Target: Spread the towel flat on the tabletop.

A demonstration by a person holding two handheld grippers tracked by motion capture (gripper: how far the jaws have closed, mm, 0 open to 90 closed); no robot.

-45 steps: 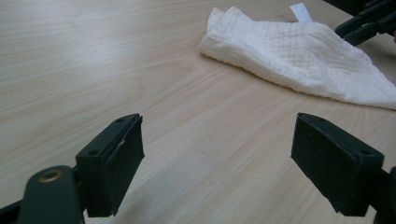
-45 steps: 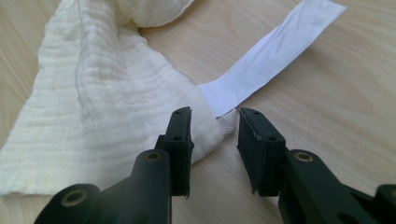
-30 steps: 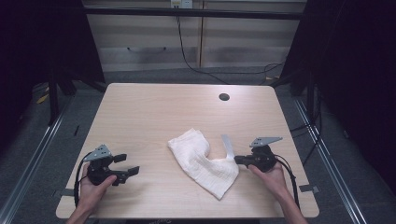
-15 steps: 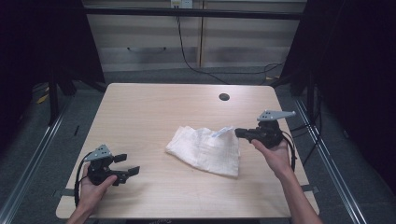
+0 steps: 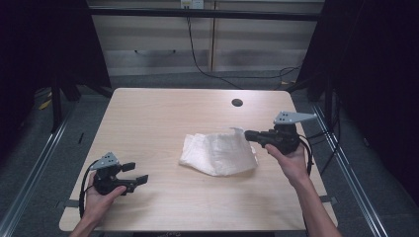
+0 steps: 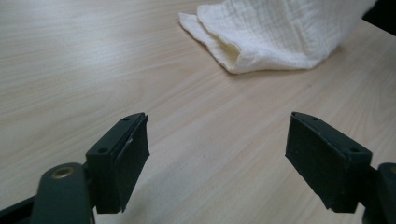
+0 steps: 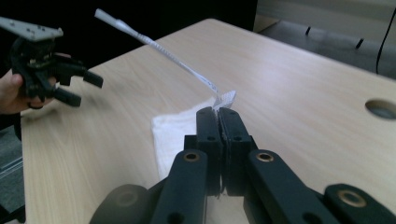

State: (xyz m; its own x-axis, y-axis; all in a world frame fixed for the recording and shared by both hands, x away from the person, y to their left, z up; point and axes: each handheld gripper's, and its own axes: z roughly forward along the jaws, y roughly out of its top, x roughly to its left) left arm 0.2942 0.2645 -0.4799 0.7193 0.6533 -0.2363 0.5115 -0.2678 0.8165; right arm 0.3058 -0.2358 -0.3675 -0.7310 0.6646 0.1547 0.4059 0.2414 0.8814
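Note:
A white cloth (image 5: 220,153) lies crumpled at the middle of the wooden table (image 5: 163,113). My right gripper (image 5: 248,134) is shut on the cloth's upper right corner and holds it above the table, so that side hangs lifted. In the right gripper view the closed jaws (image 7: 218,113) pinch the cloth (image 7: 175,128), and a taut edge runs up to the left. My left gripper (image 5: 137,173) rests low at the table's front left. It is open, its jaws have just been closing slightly, and nothing is between them (image 6: 217,123). The cloth (image 6: 280,32) lies well ahead of it.
A round cable hole (image 5: 237,102) sits in the table's far right part. Bare wood spreads between the left gripper and the cloth. Behind the table stand a cabinet (image 5: 197,49) and loose cables. Metal rails run along the floor on both sides.
My right gripper has risen and moved toward the far side with the cloth corner in it, pulling the cloth's right side up off the table. The left hand has stayed put.

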